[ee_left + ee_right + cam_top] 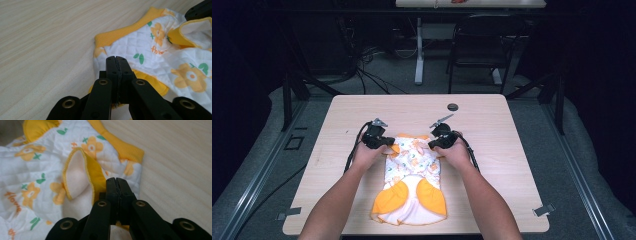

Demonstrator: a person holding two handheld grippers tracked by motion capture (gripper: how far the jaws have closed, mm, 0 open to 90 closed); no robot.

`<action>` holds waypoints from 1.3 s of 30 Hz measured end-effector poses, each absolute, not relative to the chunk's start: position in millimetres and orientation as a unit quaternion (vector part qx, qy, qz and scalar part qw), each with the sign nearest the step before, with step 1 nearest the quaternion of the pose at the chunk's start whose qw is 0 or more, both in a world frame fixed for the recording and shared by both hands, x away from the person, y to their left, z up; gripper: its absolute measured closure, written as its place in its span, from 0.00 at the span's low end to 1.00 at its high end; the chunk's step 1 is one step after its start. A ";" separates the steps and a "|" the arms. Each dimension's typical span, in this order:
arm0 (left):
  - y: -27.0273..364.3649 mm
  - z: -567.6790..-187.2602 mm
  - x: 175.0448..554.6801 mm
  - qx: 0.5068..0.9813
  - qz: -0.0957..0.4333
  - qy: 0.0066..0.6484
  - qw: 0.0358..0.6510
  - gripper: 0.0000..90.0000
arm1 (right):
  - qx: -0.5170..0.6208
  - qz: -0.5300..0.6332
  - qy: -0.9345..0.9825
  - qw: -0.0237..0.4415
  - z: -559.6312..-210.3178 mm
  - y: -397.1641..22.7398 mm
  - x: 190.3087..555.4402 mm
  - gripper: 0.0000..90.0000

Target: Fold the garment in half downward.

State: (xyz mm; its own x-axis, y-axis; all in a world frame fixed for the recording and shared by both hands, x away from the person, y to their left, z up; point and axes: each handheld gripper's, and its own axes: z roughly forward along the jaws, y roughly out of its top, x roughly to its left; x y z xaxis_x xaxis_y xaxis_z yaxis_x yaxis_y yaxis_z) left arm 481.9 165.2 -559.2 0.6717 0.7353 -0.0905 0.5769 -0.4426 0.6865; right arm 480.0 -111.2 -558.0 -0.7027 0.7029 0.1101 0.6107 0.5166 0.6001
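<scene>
Left gripper view looks along the left hand-held gripper (pixel 116 58), its two black jaws pressed together with no gap at the tips, poised over the corner of a quilted white baby garment (pixel 160 57) printed with orange flowers and green leaves. Whether any cloth is caught between the jaws cannot be told from here. A yellow ribbed band runs along the garment's edge just beyond the tips, and bare pale wood of the table (pixel 45 40) spreads to the left.

Right gripper view shows the right hand-held gripper (pixel 116 179) clenched the same way, jaws flush against each other, above a folded yellow-edged flap of the same garment (pixel 37 170); the yellow ribbed band ends beside it, close to open table (pixel 180 162).

High view places the left hand-held gripper (pixel 387 142) and the right hand-held gripper (pixel 434 145) at the two far corners of the garment (pixel 412 170), which lies flat near the middle of the table (pixel 492 120), its orange-panelled end toward the near edge. A small dark round disc (pixel 453 106) sits near the far edge.
</scene>
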 end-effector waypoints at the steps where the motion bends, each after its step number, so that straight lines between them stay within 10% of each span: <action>1: 165.1 -560.2 482.3 0.842 0.112 0.393 0.353 0.98 | 0.380 0.302 0.870 0.079 -560.6 -111.3 479.4 0.96; 23: 166.0 -573.5 486.5 0.832 0.123 0.421 0.339 0.73 | 0.411 0.302 0.850 0.128 -566.2 -109.0 487.4 0.70; 39: 162.1 -573.3 483.9 0.839 0.117 0.409 0.339 0.92 | 0.401 0.310 0.857 0.096 -567.1 -105.1 486.5 0.96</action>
State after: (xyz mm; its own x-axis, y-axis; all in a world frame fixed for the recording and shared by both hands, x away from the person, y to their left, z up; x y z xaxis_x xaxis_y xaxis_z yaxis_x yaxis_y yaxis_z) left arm 483.9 162.1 -573.3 0.6381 0.7657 -0.0811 0.6069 -0.4352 0.6650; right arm 486.5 -105.1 -567.1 -0.6599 0.7466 0.0842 0.6275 0.4860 0.6083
